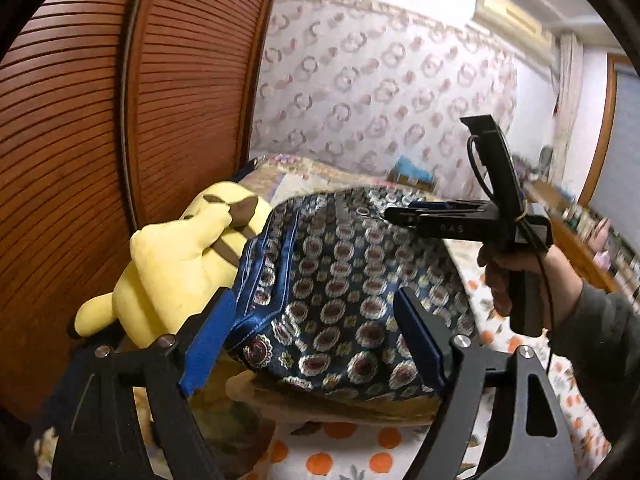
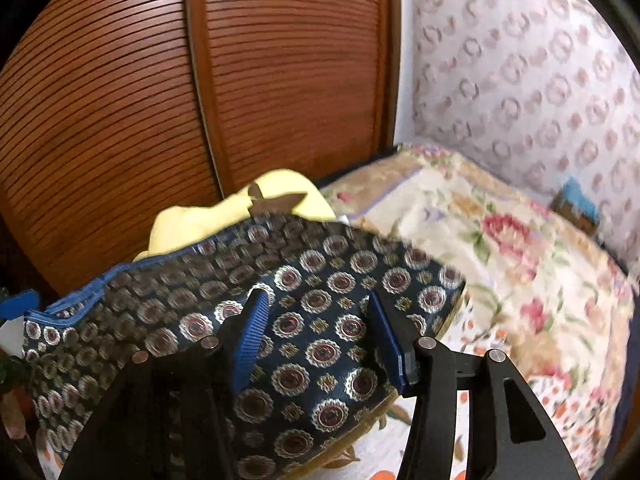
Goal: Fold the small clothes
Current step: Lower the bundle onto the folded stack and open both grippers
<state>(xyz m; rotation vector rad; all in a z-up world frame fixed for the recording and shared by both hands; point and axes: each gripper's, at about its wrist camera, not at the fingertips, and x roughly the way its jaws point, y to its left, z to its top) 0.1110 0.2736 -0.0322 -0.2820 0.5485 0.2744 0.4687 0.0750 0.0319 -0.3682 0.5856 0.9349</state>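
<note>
On the bed (image 2: 520, 264), against the slatted wooden wardrobe doors (image 1: 120, 120), a dark blue patterned garment (image 1: 340, 280) lies draped over a raised, cushion-like mound — what is under it is mostly hidden, only a tan edge showing below the cloth. A yellow plush toy (image 1: 180, 264) sits just beside the garment on the wardrobe side, partly covered by it in the right wrist view; its face is turned away. The left gripper (image 1: 316, 340) hangs over the near edge of the garment, jaws spread wide, blue pads apart, nothing pinched. The right gripper (image 2: 320, 332) stands half spread over the cloth, pads clear of it as far as can be told; seen from the left wrist view it points at the garment's far edge, and whether its tips touch is unclear. A hand (image 1: 508, 280) in a grey sleeve holds its handle. The floral quilt is blurred — small objects along the patterned wall cannot be made out. No containers in view.
</note>
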